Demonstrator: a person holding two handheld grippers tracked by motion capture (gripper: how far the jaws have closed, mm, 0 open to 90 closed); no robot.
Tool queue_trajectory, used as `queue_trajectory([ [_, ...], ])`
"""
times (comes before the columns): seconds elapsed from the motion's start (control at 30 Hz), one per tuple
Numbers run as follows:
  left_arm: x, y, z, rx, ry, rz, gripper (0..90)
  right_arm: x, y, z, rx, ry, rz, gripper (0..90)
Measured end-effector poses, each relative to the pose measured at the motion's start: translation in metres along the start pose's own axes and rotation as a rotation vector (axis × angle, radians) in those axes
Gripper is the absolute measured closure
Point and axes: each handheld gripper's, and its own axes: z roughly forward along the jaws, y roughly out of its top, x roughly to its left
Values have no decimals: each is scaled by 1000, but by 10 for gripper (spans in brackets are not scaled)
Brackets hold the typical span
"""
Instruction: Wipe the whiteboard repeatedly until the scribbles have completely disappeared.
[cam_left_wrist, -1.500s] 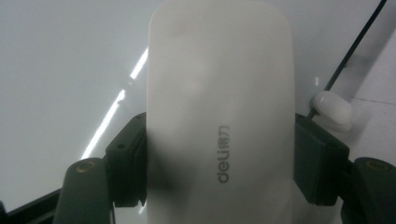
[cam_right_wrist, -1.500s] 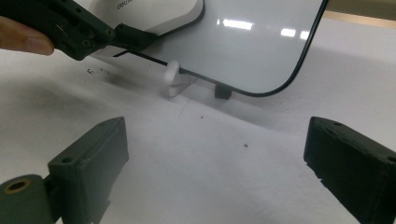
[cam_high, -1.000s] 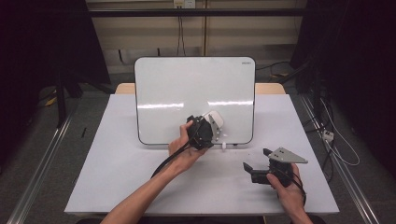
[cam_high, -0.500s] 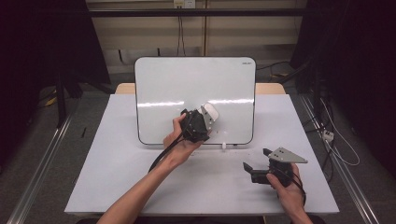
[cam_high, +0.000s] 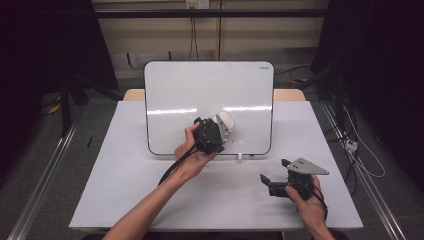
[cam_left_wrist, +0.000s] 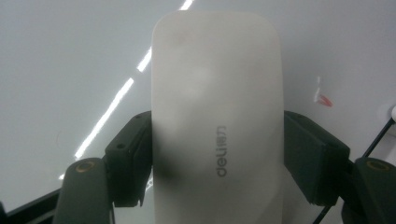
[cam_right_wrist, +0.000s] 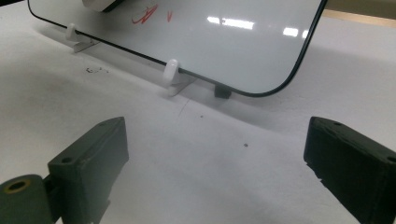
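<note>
hidden: we can't see the working face of the eraser (cam_left_wrist: 217, 116); in the left gripper view its near end runs off the bottom edge.
unclear: red marks (cam_right_wrist: 144, 15) on the whiteboard (cam_high: 190, 95) read as scribbles, shape not legible. In the right gripper view the board's top is cut off.
left gripper (cam_high: 214, 134): we see both pads clamped on the eraser's long sides, roughly mid-length, one pad each side, touching.
eraser position: up against the whiteboard's lower middle, far end sticking out past the fingers (cam_left_wrist: 128, 154); contact with the board surface not confirmable.
right gripper (cam_high: 272, 184): jaws stand wide apart, nothing between them, low over the table (cam_high: 125, 190), well right of the board.
</note>
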Motion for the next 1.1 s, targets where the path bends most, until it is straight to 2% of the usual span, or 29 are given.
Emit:
queue_trajectory([
  [0.1,-4,1,1,-9,-3,6,307,0,0,0,1,-2,-1,64],
  [0.2,-16,5,4,-2,-5,63,308,0,0,0,0,-3,0,64],
  [0.27,-24,7,6,-10,-20,78,308,0,0,0,2,-2,-1,64],
  [0.3,-27,8,6,-8,-4,90,308,1,0,0,1,-2,0,64],
  [0.4,-30,9,7,-7,-11,93,308,0,0,0,-1,-1,0,63],
  [0.57,-45,10,9,-3,-22,139,309,1,0,0,0,0,-1,63],
  [0.63,-50,11,9,5,-26,167,309,1,0,0,1,0,-1,63],
  [0.67,-51,11,9,15,-30,197,309,1,0,0,1,-2,0,64],
  [0.7,-53,10,9,9,-31,190,309,1,0,0,0,-1,0,64],
  [0.93,-58,9,9,0,-40,251,308,0,0,0,0,1,1,63],
  [1.07,-56,9,9,5,-51,272,309,1,1,1,-1,5,-2,63],
  [1.1,-56,8,9,7,-54,263,309,1,1,1,-1,5,-2,63],
])
